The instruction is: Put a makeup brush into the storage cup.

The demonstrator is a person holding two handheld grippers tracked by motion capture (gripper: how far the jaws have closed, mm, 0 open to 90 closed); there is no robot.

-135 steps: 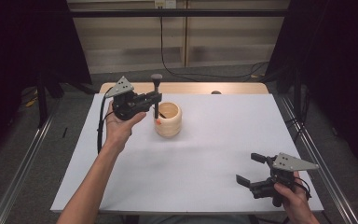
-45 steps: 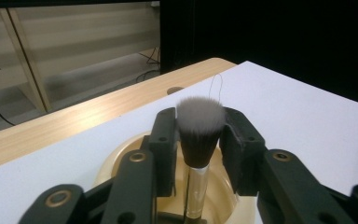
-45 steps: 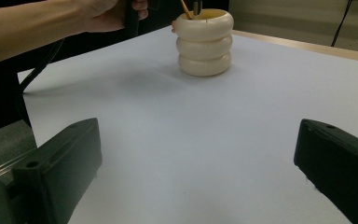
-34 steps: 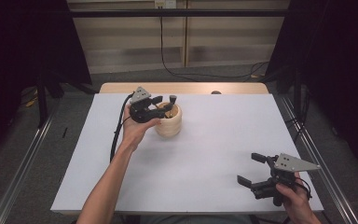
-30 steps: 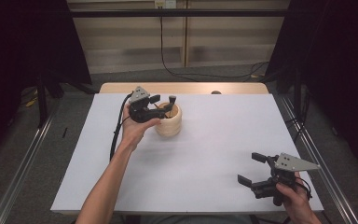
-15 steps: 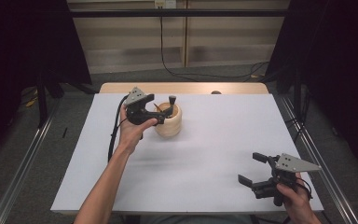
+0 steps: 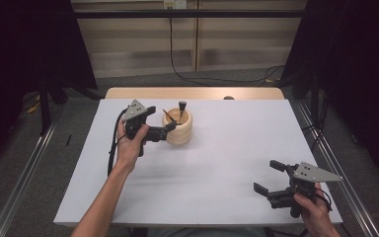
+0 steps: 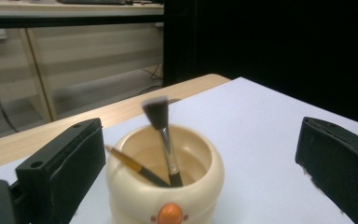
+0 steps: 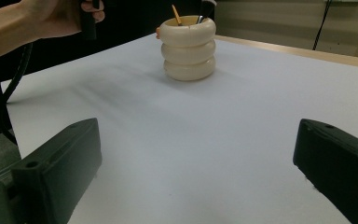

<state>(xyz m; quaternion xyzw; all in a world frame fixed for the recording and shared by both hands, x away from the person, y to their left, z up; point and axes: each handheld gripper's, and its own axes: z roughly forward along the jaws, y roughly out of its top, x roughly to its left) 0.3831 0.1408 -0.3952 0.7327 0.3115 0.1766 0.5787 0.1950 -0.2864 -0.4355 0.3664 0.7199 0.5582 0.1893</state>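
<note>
A cream ringed cup (image 7: 178, 132) stands on the white table cover toward the back. Two brushes lean inside it: a dark-bristled makeup brush (image 7: 182, 109) and a thin orange-handled brush (image 7: 168, 115). My left gripper (image 7: 161, 121) hovers just left of the cup; its jaws have just been opening, and they stand wide and hold nothing. In the left gripper view the cup (image 8: 165, 191) and the makeup brush (image 8: 162, 130) sit ahead of the left gripper (image 8: 200, 140). My right gripper (image 7: 268, 176) rests open near the front right corner, far from the cup (image 9: 189, 49).
The white cover (image 7: 217, 173) spans the table, with a wooden strip (image 7: 192, 93) along the back edge. A black cable (image 7: 112, 145) trails from the left gripper. Metal rails run along both sides of the table. The person's left hand (image 9: 51, 18) shows far off in the right gripper view.
The left gripper let go of the makeup brush, which now leans in the cup. Its jaws opened and it drew back to the left. The right gripper stayed put.
</note>
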